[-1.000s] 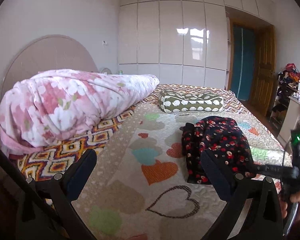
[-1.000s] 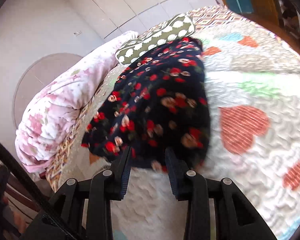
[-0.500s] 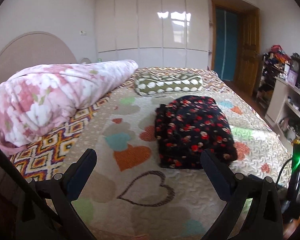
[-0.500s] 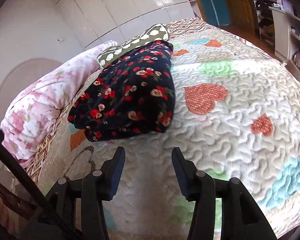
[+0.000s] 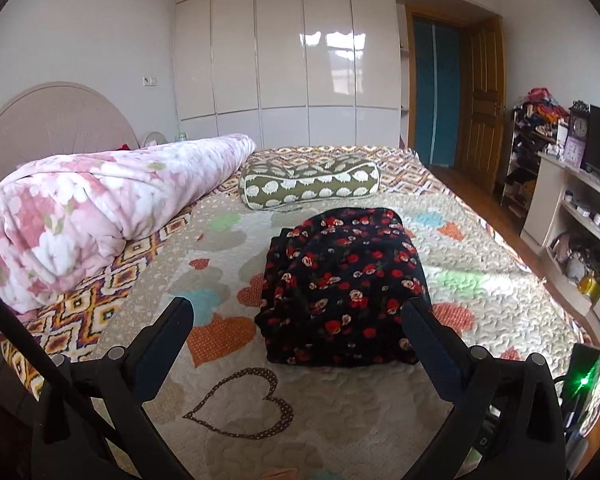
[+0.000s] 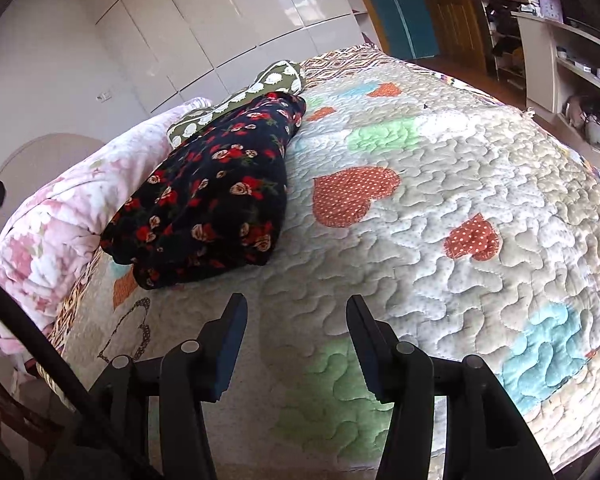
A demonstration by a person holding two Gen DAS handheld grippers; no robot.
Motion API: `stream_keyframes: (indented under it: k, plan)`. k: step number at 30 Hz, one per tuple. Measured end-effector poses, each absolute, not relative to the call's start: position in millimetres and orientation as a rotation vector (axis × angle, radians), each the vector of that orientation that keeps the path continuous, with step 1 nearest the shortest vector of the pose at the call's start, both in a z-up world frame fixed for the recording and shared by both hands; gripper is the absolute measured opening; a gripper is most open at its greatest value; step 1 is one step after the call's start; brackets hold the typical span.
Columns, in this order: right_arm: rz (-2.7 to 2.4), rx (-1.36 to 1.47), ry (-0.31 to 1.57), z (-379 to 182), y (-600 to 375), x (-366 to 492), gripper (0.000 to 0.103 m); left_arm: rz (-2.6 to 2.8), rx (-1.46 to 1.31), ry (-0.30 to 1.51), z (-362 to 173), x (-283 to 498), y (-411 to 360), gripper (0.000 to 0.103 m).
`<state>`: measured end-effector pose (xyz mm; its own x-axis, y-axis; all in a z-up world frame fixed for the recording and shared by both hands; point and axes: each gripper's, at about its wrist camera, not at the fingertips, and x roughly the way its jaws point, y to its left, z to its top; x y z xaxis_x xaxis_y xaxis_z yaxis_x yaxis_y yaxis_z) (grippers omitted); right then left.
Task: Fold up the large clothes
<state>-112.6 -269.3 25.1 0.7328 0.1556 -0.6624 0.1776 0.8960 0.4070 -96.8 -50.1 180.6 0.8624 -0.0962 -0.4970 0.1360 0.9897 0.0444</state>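
A black garment with red and cream roses [image 5: 342, 284] lies folded into a thick rectangle on the heart-patterned quilt [image 5: 236, 412]. It also shows in the right wrist view [image 6: 216, 196], left of centre. My left gripper [image 5: 296, 320] is open wide and empty, held back from the garment's near edge. My right gripper [image 6: 296, 320] is open and empty above bare quilt [image 6: 440, 200], to the right of and behind the garment.
A rolled pink floral duvet [image 5: 92, 216] lies along the bed's left side. A green spotted pillow [image 5: 308, 184] sits beyond the garment. White wardrobes [image 5: 284, 52] and a wooden door [image 5: 480, 100] stand behind. Shelving with a TV [image 5: 580, 200] is at the right.
Both grippers have pulled back from the garment toward the foot of the bed. The right gripper's jaws opened wider and no longer touch the garment, which stays folded in place.
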Motion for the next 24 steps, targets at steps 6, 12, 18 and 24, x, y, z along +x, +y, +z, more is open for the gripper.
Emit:
stream_keyframes:
  k: [6, 12, 18, 24]
  plan:
    - [0.007, 0.451, 0.774, 24.9, -252.4, -108.1, 0.056, -0.074, 0.043, 0.456, 188.7, -104.6, -21.2, 0.103]
    - [0.013, 0.386, 0.75, 39.6, -231.3, -109.3, 0.059, 0.002, 0.058, 0.479, 184.3, -106.5, 12.9, 0.103]
    - [-0.013, 0.333, 0.739, 61.7, -225.3, -92.4, 0.059, 0.028, 0.068, 0.596, 155.5, -102.9, 39.3, 0.103]
    - [-0.005, 0.23, 0.712, 93.1, -213.3, -37.4, 0.058, 0.026, 0.046, 0.648, 138.3, -106.1, 58.4, 0.103]
